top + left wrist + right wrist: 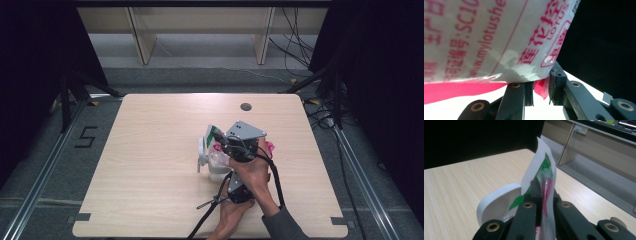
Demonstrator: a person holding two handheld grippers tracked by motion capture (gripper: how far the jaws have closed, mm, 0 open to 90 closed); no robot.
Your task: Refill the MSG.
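The white plastic bag (499,37) carries red print: the web address fragment "www.mylotushe", the letters "LOTUS" beside Chinese characters reading roughly 莲花控, and a code beginning "SC10". On the floor left of the table (150,150) a black "5" (86,136) is marked.

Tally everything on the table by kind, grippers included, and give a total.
Black two-jaw grippers held in the hands: 2, left gripper and right gripper
White printed plastic bag with red lettering: 1
White packet with green and red print: 1
White rounded plastic piece: 1
Total: 5
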